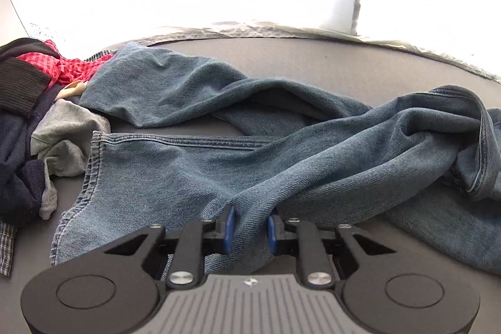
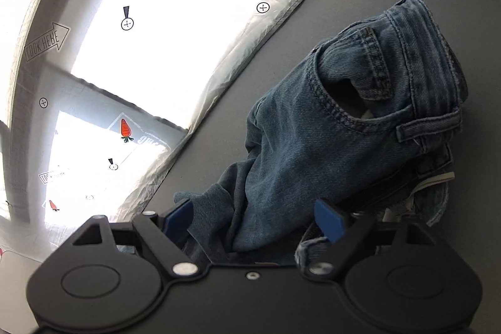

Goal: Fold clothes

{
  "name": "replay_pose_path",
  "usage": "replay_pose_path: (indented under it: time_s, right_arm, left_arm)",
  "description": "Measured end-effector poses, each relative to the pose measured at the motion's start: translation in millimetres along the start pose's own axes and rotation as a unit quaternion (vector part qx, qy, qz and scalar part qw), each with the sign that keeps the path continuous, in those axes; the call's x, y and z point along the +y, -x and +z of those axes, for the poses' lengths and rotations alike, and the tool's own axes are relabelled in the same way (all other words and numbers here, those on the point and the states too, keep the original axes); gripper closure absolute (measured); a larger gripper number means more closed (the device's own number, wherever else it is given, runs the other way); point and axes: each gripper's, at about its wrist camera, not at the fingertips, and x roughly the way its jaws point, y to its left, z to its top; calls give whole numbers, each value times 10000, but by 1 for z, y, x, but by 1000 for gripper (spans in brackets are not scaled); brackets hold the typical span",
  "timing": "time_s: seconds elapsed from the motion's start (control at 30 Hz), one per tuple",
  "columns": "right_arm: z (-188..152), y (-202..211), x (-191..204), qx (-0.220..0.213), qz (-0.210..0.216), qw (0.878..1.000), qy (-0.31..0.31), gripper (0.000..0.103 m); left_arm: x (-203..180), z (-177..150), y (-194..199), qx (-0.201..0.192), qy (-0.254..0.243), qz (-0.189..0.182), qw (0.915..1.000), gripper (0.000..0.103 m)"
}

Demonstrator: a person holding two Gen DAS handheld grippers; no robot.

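Your left gripper (image 1: pixel 250 229) pinches a fold of the jeans (image 1: pixel 281 152) on the grey worktop (image 1: pixel 313 61); your right gripper (image 2: pixel 255 219) is spread wide around their waist end.

Faded blue jeans (image 1: pixel 194 158), red-checked cloth (image 1: pixel 62 64)

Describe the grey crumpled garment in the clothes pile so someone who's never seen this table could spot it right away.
Start at the dark grey tabletop, then the heap of clothes at its left edge in the left wrist view. The light grey crumpled knit garment lies on the heap's near side, touching the hem of the blue denim jeans. It is the only pale, plain piece: the others are black ribbed, navy or red checked.
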Motion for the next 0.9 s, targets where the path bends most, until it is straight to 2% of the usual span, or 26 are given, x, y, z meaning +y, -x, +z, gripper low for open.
replay_pose_path:
  time_s: [0.17,0.27,0.43,0.6,0.67,0.73,0.77,0.83,0.9]
  right_arm:
    - [-1,-2,0,-4,-263,9997,-20,18]
    - [-2,-8,-11,105,-675,9973,-286,19]
    - [0,-12,-50,104,-643,9870,-1466,20]
    - [7,-18,-64,-70,-669,9812,-1811,22]
    - [12,-22,-62,-126,-732,9821,-1732,30]
    - [18,-25,-55,-169,-841,9853,-1478,55]
    - [21,-26,-49,-193,-879,9871,-1326,58]
    - [29,-21,-35,-304,-850,9900,-1079,74]
    - [37,-16,-22,-416,-821,9923,-831,86]
  left_arm:
    - [2,14,5,-116,110,41,9999,80]
    - [3,12,2,-25,231,31,9997,80]
    - [4,4,-1,145,304,8,9994,78]
    - [6,-2,-11,294,357,-30,9989,78]
    - [5,-5,-16,297,319,-18,9990,78]
    - [4,-5,-18,258,264,6,9993,80]
    - [4,-4,-16,202,221,30,9995,82]
    - [4,8,-9,-22,179,103,9998,85]
    - [4,24,0,-301,169,199,9992,88]
